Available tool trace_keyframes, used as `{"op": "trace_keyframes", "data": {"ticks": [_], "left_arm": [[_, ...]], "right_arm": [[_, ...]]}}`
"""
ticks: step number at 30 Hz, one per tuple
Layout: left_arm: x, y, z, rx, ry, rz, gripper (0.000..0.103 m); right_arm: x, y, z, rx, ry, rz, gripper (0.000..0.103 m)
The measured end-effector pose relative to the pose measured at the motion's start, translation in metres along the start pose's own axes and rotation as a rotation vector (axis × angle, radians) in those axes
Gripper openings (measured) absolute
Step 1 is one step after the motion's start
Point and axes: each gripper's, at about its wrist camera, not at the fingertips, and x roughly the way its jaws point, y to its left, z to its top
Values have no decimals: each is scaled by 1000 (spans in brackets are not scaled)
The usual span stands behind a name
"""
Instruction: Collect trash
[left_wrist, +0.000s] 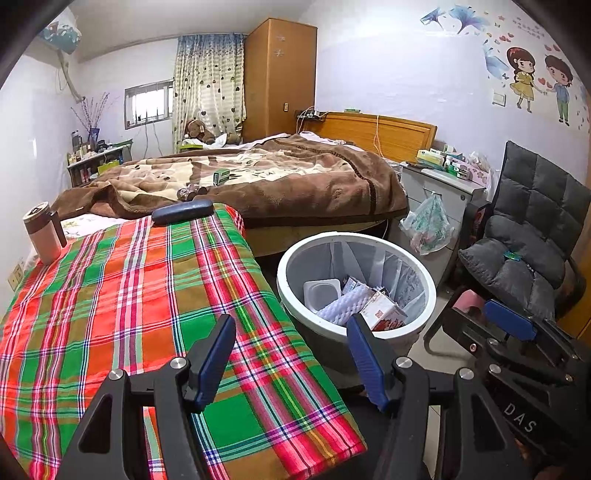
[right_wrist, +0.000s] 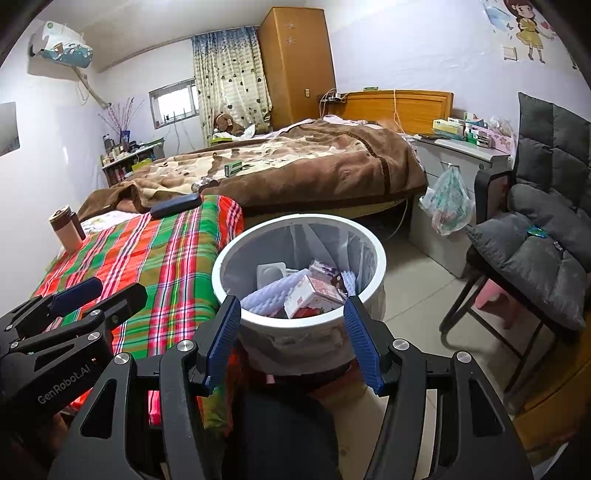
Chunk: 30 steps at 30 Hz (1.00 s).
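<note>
A white round trash bin (left_wrist: 424, 295) with a liner stands on the floor beside the plaid-covered table (left_wrist: 129, 295). It holds a white tray, white foam (left_wrist: 343, 304) and a red-and-white carton (left_wrist: 384, 314). My left gripper (left_wrist: 291, 325) is open and empty, over the table's right edge next to the bin. My right gripper (right_wrist: 291, 306) is open and empty, just in front of the bin's (right_wrist: 380, 258) near rim. The right gripper also shows at the right of the left wrist view (left_wrist: 509, 321), and the left gripper at the left of the right wrist view (right_wrist: 77, 295).
A thermos cup (left_wrist: 42, 232) and a dark case (left_wrist: 183, 212) sit on the plaid cloth. Behind is a bed with a brown blanket (left_wrist: 295, 177) and a small green box (left_wrist: 221, 176). A grey cushioned chair (left_wrist: 524, 251), a nightstand (left_wrist: 443, 184) and a hanging plastic bag (left_wrist: 428, 221) stand right.
</note>
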Motion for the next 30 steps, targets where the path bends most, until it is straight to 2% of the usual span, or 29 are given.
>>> {"op": "trace_keyframes", "data": {"ticks": [30], "left_arm": [[-1, 1, 0, 2, 0, 2, 62]], "right_arm": [[0, 1, 1, -1, -1, 0, 60]]}}
